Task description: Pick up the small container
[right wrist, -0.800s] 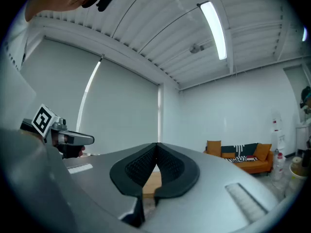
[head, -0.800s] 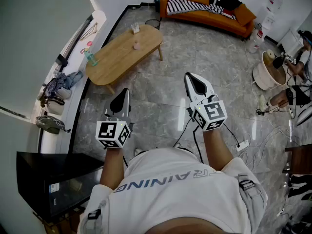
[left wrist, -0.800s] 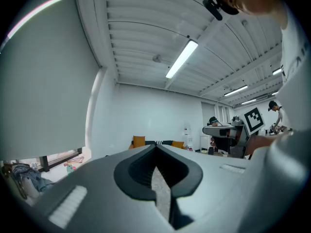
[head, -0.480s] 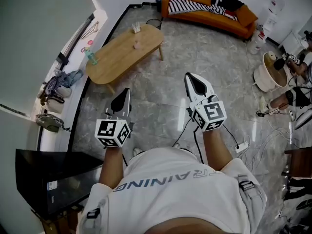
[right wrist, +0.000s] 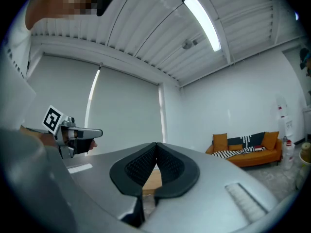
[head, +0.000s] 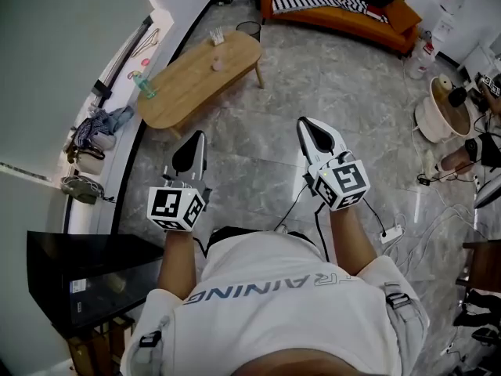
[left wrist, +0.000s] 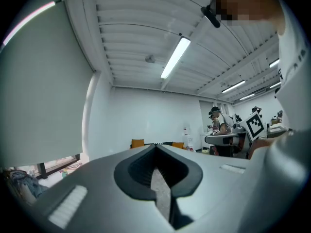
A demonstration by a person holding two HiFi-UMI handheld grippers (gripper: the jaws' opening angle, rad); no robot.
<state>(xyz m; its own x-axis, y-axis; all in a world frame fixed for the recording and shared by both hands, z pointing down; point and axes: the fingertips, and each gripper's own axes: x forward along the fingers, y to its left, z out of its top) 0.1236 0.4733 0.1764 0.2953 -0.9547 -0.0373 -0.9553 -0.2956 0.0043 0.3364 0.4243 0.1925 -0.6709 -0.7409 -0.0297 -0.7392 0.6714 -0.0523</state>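
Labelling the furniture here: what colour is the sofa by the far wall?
Orange; the sofa shows best in the head view.

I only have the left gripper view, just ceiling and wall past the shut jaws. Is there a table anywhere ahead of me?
Observer: Yes. The head view shows a wooden table on the floor, ahead of the left gripper.
Operator: Anything small on it?
Observer: A small pinkish container stands toward its far end.
Operator: And the right gripper?
Observer: The right gripper has its jaws together with nothing between them.
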